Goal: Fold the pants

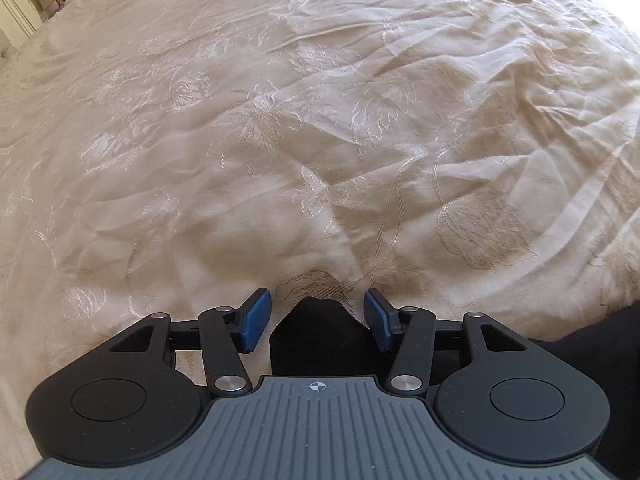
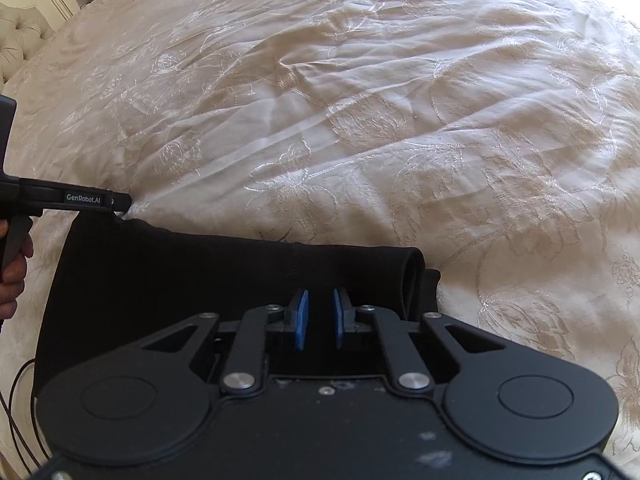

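Black pants (image 2: 192,276) lie folded on the cream embroidered bedspread (image 2: 360,120), near its front edge, with the doubled fold end at the right. Left gripper (image 1: 317,320) has its jaws released: a dark corner of the pants pokes up between the 2 blue pads (image 1: 254,320), clear of both. Right gripper (image 2: 320,318) sits over the pants with jaws narrowed to a small gap; can't tell if cloth is pinched. A hand (image 2: 12,276) holds the left gripper's handle.
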`<action>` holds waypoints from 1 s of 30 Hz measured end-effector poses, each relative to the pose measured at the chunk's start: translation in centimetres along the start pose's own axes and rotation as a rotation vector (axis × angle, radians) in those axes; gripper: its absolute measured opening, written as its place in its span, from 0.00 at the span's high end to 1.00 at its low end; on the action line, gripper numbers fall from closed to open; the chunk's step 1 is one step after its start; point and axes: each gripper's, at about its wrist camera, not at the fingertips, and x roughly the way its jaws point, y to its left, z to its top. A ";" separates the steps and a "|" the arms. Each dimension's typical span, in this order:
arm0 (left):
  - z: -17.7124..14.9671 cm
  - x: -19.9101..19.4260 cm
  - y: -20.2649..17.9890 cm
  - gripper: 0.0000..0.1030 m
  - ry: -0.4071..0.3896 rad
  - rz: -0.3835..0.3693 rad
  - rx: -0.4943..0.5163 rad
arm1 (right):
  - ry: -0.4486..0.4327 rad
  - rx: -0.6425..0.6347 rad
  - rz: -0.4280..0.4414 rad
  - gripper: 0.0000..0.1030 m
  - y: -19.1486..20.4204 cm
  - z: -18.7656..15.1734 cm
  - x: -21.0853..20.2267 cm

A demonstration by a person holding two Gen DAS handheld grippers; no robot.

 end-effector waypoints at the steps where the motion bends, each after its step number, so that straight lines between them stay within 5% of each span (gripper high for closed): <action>1: -0.2 -1.3 0.1 0.51 -0.032 0.008 -0.006 | -0.009 -0.009 -0.001 0.90 0.2 0.0 -0.5; 4: -1.7 -5.1 0.5 0.51 -0.114 0.011 -0.016 | -0.072 -0.062 -0.001 0.75 1.1 -0.3 -2.7; 6: -3.6 -7.1 0.5 0.51 -0.132 -0.020 -0.008 | -0.090 -0.088 0.022 0.75 1.5 -0.9 -3.9; 13: -11.0 -6.7 -1.5 0.50 0.037 -0.022 0.075 | -0.032 -0.136 -0.003 0.68 1.6 -5.0 -4.6; 17: -13.6 -6.5 -1.1 0.42 0.050 -0.018 0.037 | -0.016 -0.122 -0.042 0.68 0.1 -7.1 -4.8; 21: -13.6 -6.2 -0.8 0.36 0.041 -0.015 0.019 | -0.020 -0.071 -0.090 0.58 -1.4 -7.5 -5.0; 30: -10.3 -4.2 -2.0 0.29 0.005 -0.004 0.059 | 0.009 0.109 0.013 0.47 -4.9 -5.8 -3.0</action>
